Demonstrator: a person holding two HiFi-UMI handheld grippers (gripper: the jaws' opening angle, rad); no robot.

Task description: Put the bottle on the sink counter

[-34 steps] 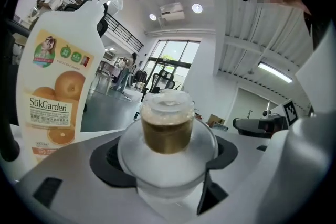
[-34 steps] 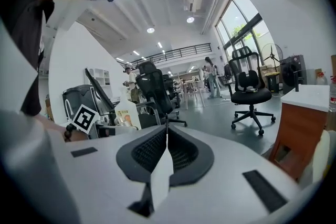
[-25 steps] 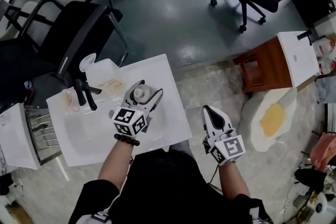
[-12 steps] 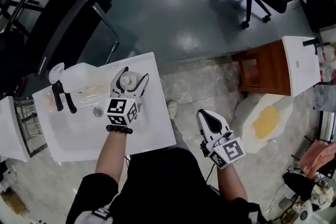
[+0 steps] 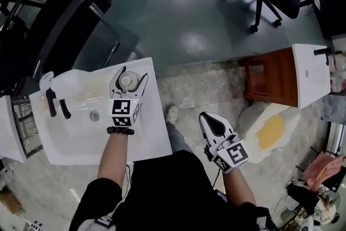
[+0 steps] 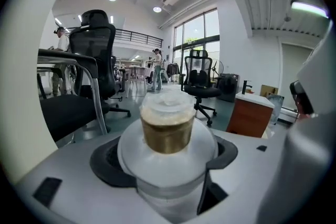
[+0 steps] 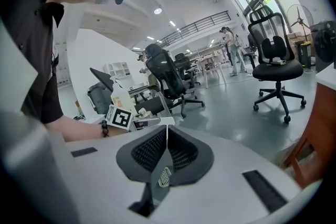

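Clamped the bottle [image 6: 167, 131] in the left gripper [image 5: 131, 74], with both jaws pressed on its rounded clear shoulder, just under the gold collar and the pale cap. Found the jaws of the right gripper [image 7: 166, 136] closed together with nothing between them, low beside the body and well apart from the work. Held the bottle upright over the far right corner of the white sink counter [image 5: 154, 132], near the edge and away from the drain [image 5: 94, 114] and the black tap [image 5: 50, 103]. Could not tell from any view whether the base already touched the surface. Judged the task as nearly finished: already at the right place, but not yet released. Left to do, probably: set the base down flat, open the jaws, draw the gripper away without tipping the bottle. Counted one bottle, two grippers, one sink counter under the hand, one further white sink top [image 5: 311, 73] on a brown cabinet [image 5: 273, 76] at the right, and at least three black office chairs [image 5: 65, 24] on the grey floor.
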